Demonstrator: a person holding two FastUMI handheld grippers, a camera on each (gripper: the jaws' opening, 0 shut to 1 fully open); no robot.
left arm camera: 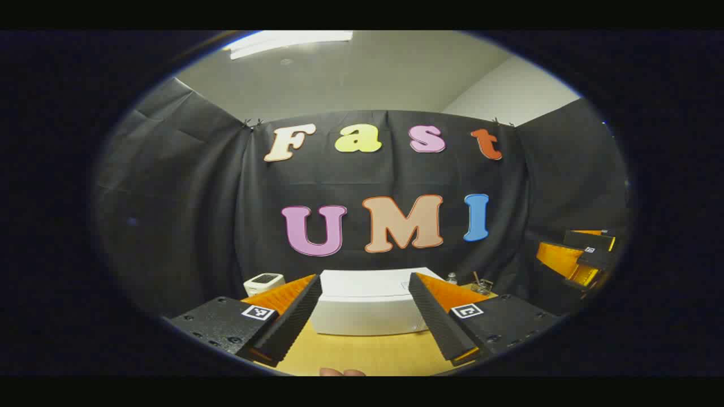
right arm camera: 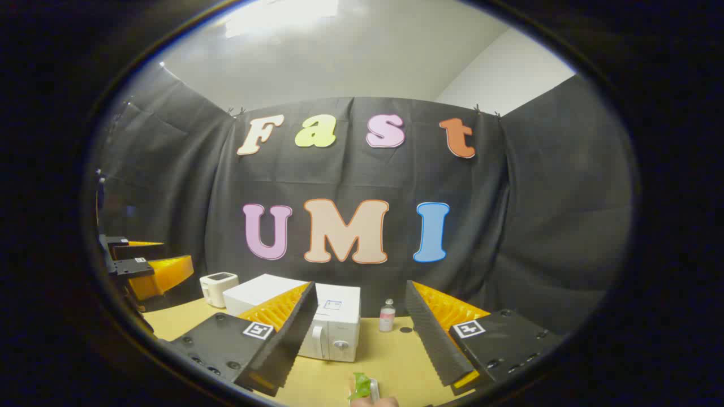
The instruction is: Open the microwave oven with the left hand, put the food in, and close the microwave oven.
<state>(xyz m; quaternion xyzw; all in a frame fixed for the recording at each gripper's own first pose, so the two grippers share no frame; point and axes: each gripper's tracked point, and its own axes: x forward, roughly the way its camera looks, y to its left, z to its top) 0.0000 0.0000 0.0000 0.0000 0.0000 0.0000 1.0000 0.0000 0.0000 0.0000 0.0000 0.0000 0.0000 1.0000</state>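
Nearest, at the bottom of the left gripper view, the left gripper (left arm camera: 365,319) was held with its fingers spread wide and nothing between them; the gap framed the microwave oven (left arm camera: 367,308), which suggested it was lined up for the door. A small pale object (left arm camera: 342,372) showed at the very bottom edge, too cropped to name. In the right gripper view the right gripper (right arm camera: 362,330) was likewise wide open and empty, held above the wooden tabletop (right arm camera: 396,356). Just below the fingers, at the bottom centre of that frame, lay the food (right arm camera: 362,387), a green leafy piece on something pale, partly cut off; it sat on the table in front of the oven, apart from both fingers, probably staged there within easy reach. Beyond it stood the microwave, its door shut, with a vertical handle (right arm camera: 318,339) and a round knob (right arm camera: 340,344) on the front. Judged from this, the task had not begun: door unopened, food untouched. To the oven's left, at lower left of the frame, sat a small white appliance (right arm camera: 218,287); to its right a small clear bottle (right arm camera: 387,315) stood near the back. The left gripper also appeared at the far left edge, open, well apart from the oven. Behind everything hung the black cloth wall (right arm camera: 537,226).
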